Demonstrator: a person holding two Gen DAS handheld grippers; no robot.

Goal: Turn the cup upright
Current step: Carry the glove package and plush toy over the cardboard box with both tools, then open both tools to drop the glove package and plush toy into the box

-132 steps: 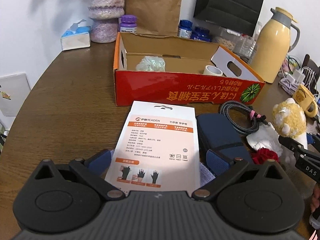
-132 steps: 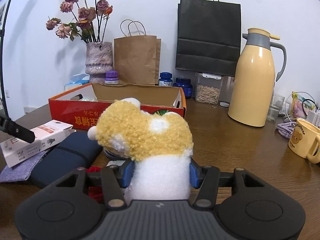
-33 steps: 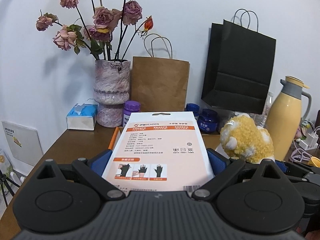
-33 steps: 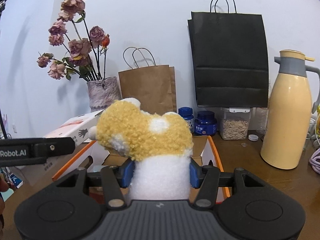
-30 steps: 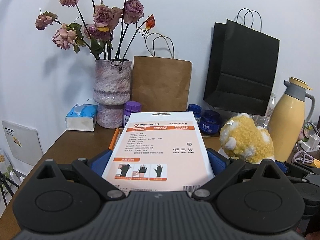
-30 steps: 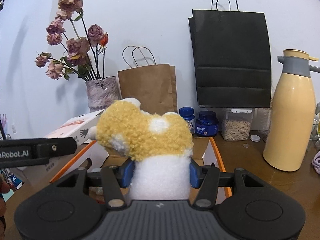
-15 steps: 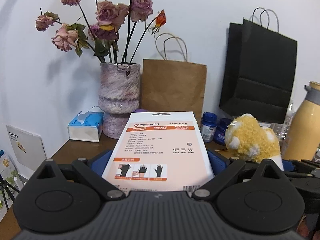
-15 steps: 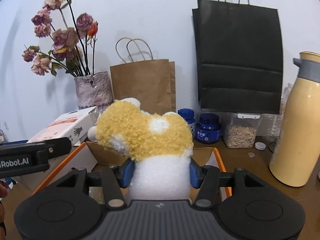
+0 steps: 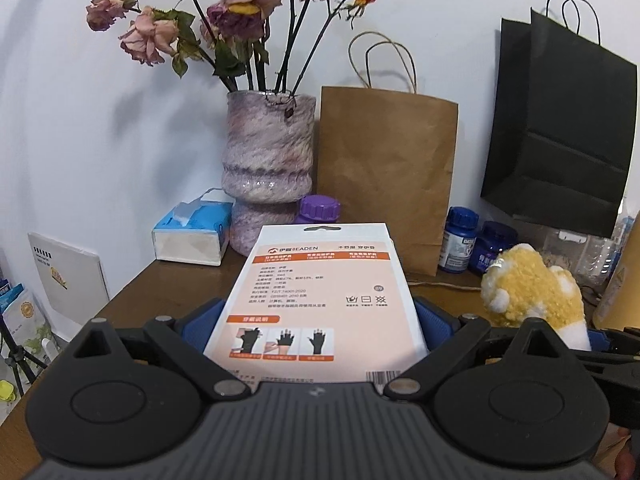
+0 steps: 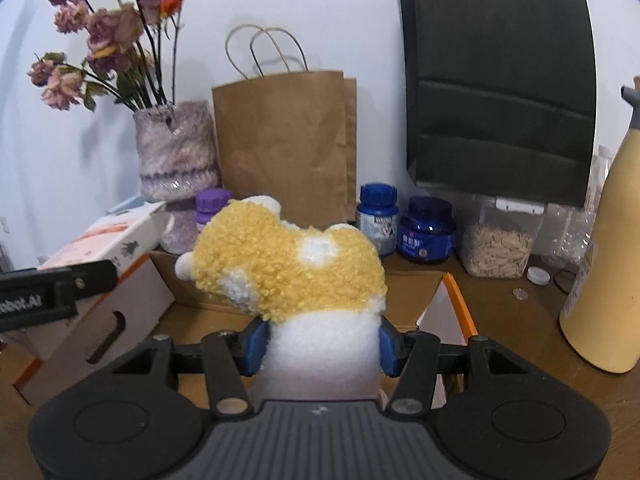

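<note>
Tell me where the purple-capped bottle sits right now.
In the left wrist view the purple-capped bottle stands at the table's back, between the vase and the brown paper bag, just beyond the held glove package.

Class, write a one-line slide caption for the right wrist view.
Right gripper clamps a yellow-and-white plush toy above an open cardboard box.

A white and orange glove package [image 9: 320, 300] fills the lower centre of the left wrist view, with a yellow and white plush toy [image 9: 532, 296] at the right edge. Behind them, at centre, a purple mottled vase [image 9: 268, 160] holds dried roses [image 9: 240, 4], with a blue tissue box [image 9: 192, 232] to its left. A brown paper bag [image 9: 384, 172] stands right of the vase, and a black paper bag [image 9: 560, 128] in the upper right. In the right wrist view, an open cardboard box [image 10: 132, 316] lies lower left, blue jars [image 10: 424, 228] sit at centre right, and a cream flask [image 10: 608, 264] stands at the right edge.
</note>
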